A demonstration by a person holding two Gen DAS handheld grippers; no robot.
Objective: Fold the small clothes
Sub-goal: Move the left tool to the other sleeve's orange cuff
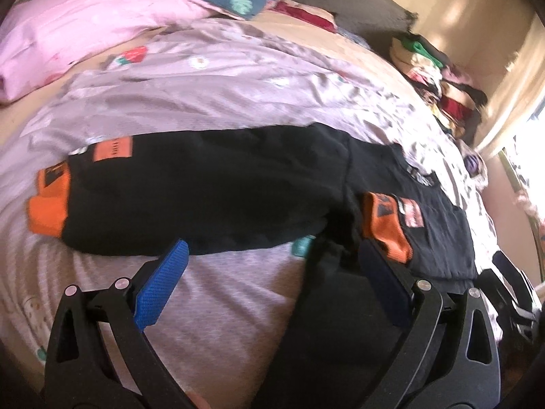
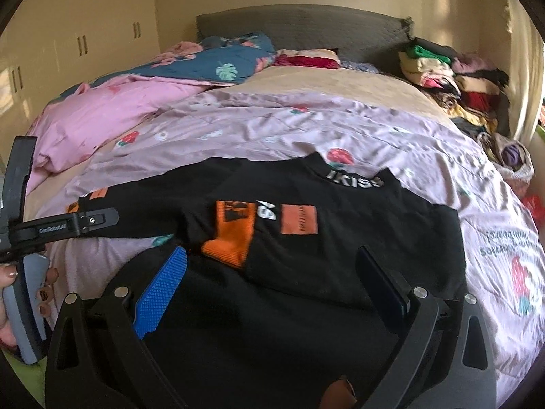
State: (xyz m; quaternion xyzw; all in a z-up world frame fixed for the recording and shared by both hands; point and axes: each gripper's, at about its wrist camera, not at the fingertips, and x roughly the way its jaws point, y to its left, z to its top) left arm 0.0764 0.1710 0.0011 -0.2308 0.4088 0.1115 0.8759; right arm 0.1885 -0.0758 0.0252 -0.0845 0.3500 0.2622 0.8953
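Note:
A black sweatshirt with orange cuffs and orange patches lies flat on the lilac bedspread. One sleeve is folded across its chest, its orange cuff near the middle. The other sleeve stretches out to the left, ending in an orange cuff. My left gripper is open just above the bedspread, at the sleeve's near edge; the folded cuff lies by its right finger. My right gripper is open and empty, low over the sweatshirt's lower part. The left tool and hand show in the right wrist view.
A pink duvet and a blue leaf-print pillow lie at the far left. A pile of mixed clothes sits at the far right by the grey headboard. Cupboards stand behind on the left.

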